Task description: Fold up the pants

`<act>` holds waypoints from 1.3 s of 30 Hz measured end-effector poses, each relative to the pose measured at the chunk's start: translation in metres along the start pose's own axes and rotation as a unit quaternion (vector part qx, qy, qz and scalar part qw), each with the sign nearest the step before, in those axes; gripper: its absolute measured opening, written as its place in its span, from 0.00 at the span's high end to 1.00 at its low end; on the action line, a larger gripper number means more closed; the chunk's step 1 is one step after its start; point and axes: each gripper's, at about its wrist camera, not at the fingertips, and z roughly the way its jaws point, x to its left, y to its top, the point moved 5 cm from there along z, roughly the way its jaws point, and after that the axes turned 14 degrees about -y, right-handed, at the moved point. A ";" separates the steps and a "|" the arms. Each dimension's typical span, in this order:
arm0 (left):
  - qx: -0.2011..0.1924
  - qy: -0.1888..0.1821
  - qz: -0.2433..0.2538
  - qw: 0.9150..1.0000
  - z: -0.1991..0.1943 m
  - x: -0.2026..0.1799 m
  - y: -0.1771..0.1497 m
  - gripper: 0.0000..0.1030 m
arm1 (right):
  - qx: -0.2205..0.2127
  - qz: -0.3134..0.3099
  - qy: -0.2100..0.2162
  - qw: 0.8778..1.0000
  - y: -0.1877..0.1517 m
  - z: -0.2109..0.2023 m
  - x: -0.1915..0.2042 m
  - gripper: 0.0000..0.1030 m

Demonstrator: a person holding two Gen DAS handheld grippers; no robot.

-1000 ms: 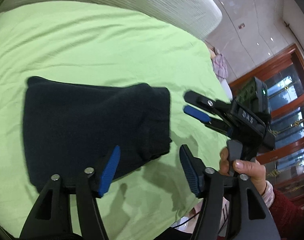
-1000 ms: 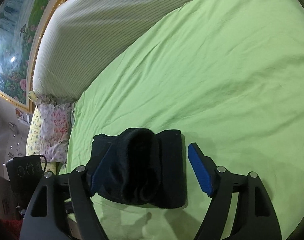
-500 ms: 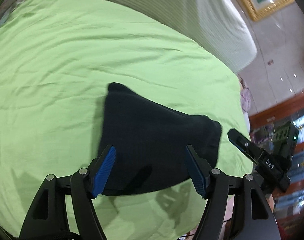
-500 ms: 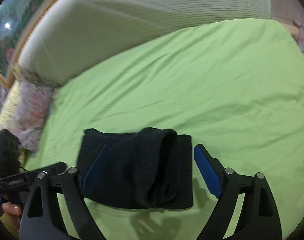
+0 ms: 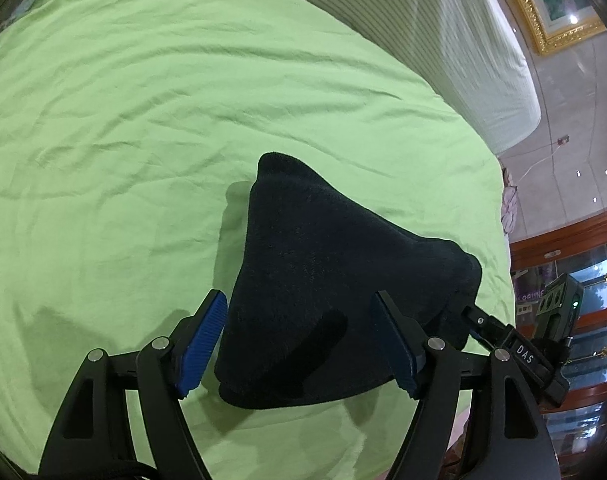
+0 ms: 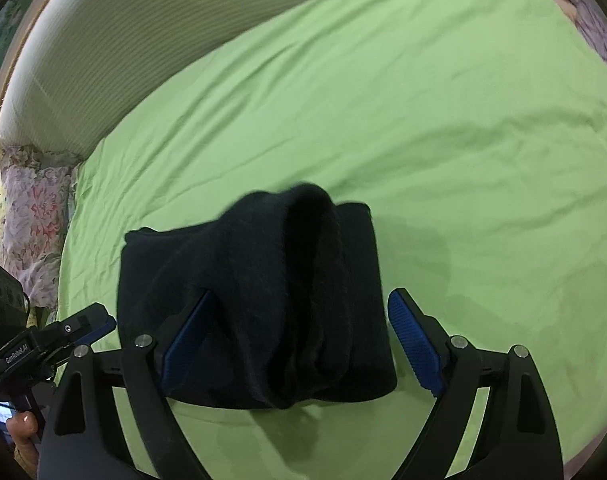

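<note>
The black pants (image 5: 335,280) lie as a folded bundle on the green bed sheet (image 5: 123,120). My left gripper (image 5: 299,346) hovers over the bundle's near end. Its jaws are opening, and its blue pads (image 5: 201,344) straddle the cloth without pressing it. In the right wrist view the pants (image 6: 263,280) show a rolled fold on top. My right gripper (image 6: 299,344) stands open above them, one pad over the cloth and the other just off its right edge. Each view also shows the other tool: the right gripper's tip (image 5: 487,328) at the pants' edge, and the left gripper (image 6: 83,326) at the left.
A striped padded headboard (image 6: 143,40) runs along the far side of the bed. A floral pillow (image 6: 31,216) lies at its left end. The bed's edge, tiled floor and wooden glass doors (image 5: 583,280) are beyond the pants. A hand (image 6: 21,426) holds the left tool.
Both grippers have swung over the pants, which now sit centred between each pair of jaws. Both pairs of jaws stand wider than before. The left view has rolled.
</note>
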 end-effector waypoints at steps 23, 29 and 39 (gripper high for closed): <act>0.035 0.023 -0.009 0.999 0.039 0.014 0.003 0.26 | 0.037 0.054 0.079 0.995 0.005 0.014 -0.034 0.22; 0.039 0.022 -0.012 0.999 0.045 0.017 0.004 0.22 | 0.064 0.070 0.095 0.991 -0.010 0.035 -0.050 0.44; 0.031 0.005 -0.015 0.999 0.058 0.018 0.006 0.40 | 0.057 0.053 0.116 0.990 -0.010 0.029 -0.049 0.55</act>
